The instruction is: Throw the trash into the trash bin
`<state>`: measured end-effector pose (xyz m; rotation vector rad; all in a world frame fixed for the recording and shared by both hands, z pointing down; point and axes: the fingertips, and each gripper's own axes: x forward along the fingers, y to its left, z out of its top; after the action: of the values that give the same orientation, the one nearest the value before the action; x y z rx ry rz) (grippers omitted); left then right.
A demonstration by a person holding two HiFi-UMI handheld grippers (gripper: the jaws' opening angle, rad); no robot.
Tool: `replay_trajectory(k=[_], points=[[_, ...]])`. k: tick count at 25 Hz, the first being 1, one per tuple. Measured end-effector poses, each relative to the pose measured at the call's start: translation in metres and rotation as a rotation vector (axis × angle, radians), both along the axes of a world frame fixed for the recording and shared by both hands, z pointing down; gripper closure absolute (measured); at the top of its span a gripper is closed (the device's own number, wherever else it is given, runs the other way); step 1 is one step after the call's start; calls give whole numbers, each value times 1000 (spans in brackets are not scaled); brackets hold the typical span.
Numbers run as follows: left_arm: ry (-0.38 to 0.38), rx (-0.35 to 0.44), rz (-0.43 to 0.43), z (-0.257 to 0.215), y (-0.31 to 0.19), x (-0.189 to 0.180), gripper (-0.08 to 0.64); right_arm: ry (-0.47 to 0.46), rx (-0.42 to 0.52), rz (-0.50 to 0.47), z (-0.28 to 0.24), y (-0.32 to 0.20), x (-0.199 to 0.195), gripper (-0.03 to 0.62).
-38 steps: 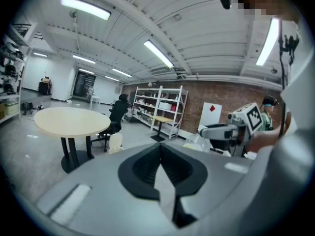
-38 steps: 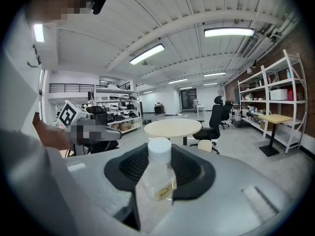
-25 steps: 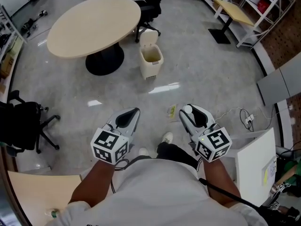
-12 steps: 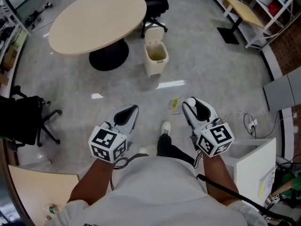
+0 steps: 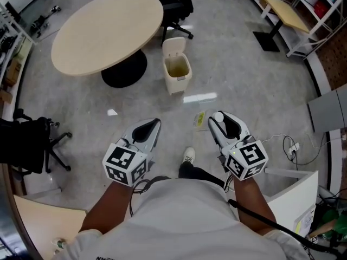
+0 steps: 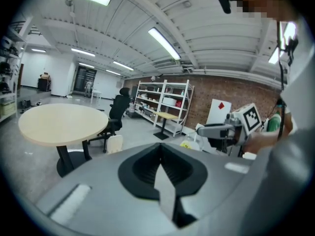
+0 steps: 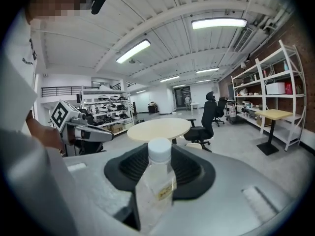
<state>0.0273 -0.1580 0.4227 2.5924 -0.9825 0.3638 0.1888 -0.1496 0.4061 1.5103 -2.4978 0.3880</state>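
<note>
One bottle, one scrap, one bin

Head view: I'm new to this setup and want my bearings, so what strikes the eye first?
The right gripper, low and right of centre, is clamped on a clear white-capped bottle. The left gripper beside it pinches what looks like a thin flat scrap. Ahead on the floor, an open cream trash bin stands next to a round table.
</note>
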Motion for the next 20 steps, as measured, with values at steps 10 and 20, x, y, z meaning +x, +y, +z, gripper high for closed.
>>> replay_trajectory(k=[10, 20], points=[[-20, 4, -9, 2, -42, 67, 552, -9, 19, -64, 1, -45, 48, 449], [-82, 3, -53, 3, -57, 74, 552, -51, 2, -93, 17, -68, 66, 449]])
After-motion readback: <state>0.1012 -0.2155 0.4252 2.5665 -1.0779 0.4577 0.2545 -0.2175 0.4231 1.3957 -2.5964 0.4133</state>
